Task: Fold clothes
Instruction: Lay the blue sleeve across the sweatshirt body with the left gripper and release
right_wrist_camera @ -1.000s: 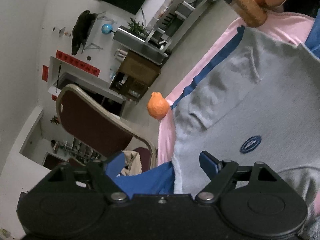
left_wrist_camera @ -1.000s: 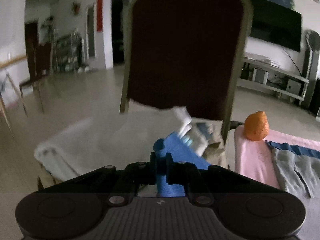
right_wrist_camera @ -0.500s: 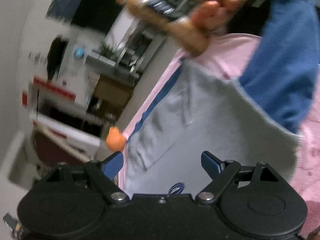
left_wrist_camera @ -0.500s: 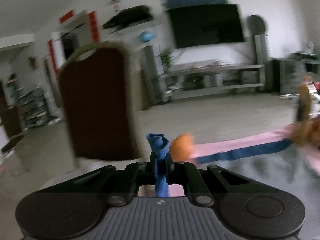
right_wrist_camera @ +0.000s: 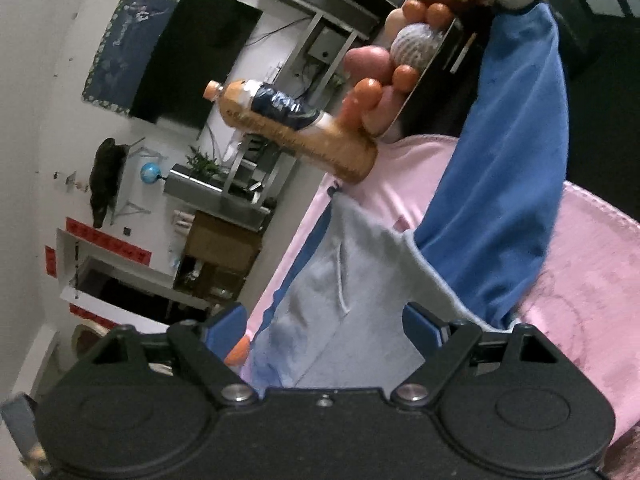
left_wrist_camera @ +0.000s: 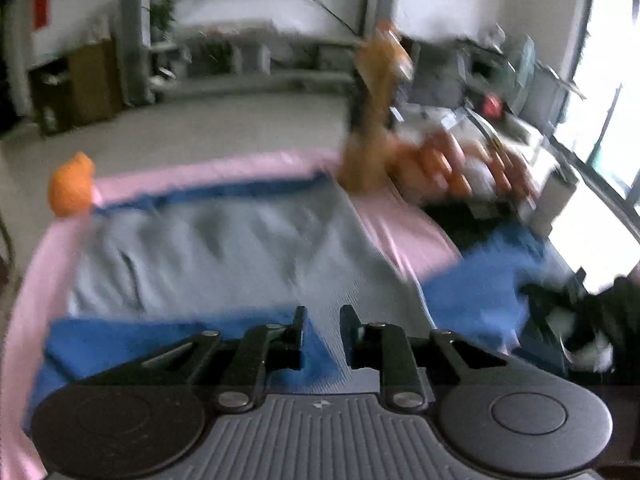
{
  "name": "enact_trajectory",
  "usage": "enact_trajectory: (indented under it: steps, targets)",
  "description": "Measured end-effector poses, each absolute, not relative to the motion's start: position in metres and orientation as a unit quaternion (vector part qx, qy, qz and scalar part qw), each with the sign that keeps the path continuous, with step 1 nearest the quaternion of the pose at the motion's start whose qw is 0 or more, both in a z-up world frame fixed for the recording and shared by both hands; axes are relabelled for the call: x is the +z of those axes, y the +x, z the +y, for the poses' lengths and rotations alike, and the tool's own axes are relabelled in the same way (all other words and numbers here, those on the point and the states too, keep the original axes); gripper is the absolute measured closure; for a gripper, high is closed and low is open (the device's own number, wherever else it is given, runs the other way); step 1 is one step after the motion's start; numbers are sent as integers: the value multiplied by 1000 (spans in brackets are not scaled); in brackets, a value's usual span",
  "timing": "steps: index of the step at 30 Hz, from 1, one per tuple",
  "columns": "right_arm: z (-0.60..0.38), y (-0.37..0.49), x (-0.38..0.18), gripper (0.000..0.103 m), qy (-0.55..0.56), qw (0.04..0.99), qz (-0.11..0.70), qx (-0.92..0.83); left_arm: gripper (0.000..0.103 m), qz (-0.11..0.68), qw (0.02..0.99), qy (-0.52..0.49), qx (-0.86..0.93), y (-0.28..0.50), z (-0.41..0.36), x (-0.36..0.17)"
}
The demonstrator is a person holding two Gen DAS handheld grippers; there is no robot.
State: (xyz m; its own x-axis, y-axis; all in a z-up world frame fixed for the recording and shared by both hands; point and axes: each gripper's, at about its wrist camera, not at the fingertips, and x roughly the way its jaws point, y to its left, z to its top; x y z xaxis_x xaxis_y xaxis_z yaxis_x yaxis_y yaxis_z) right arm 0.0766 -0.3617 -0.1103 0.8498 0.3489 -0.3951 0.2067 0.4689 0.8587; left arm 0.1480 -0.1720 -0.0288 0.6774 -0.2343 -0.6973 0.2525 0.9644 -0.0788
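On the pink cloth (left_wrist_camera: 404,224) my sweatshirt (left_wrist_camera: 224,256) lies mostly unfolded (one blue sleeve (right_wrist_camera: 496,184) brought in), both grippers (left_wrist_camera: 322,336) (right_wrist_camera: 324,324) parted, empty.

The left wrist camera is looking forward, close and low over the near edge of the pink-covered surface (left_wrist_camera: 208,174) toward the far wall. The right wrist camera is sitting rolled sideways, close above it. Both are sharing the grey-and-blue garment (left_wrist_camera: 224,256) (right_wrist_camera: 320,304), the bottle (left_wrist_camera: 370,120) (right_wrist_camera: 296,128) and the television wall.
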Motion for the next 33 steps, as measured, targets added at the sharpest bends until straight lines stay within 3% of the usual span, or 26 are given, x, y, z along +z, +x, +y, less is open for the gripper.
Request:
enact_trajectory:
  steps: [4,8,15,19,21,23,24,27,28,29,33]
  targets:
    - [-363,75,-107,18,501,821,270,40,77,381,911,40,-155,118,-150,-36]
    - [-349,81,-99,18,470,838,273,51,75,364,925,36,-105,111,-65,-29]
    - [-298,127,-76,18,414,845,312,132,84,351,936,-4,13,119,52,-35]
    - [-269,177,-83,19,367,845,364,141,87,375,924,-19,75,131,74,-74]
    - [-261,194,-103,35,345,845,392,113,92,406,908,-28,96,138,76,-92]
    - [-252,206,-123,74,317,845,422,82,94,422,901,-19,96,142,73,-101]
    - [-248,212,-133,76,305,843,437,67,94,427,900,-7,90,143,70,-104]
    - [-235,226,-144,71,291,835,461,71,93,463,881,49,79,151,56,-122]
    - [-229,230,-146,57,277,838,465,72,93,475,874,67,75,154,51,-128]
    - [-223,233,-148,51,261,841,470,69,92,483,868,83,73,155,47,-133]
    - [-197,240,-160,51,177,857,481,62,92,482,867,97,73,153,44,-132]
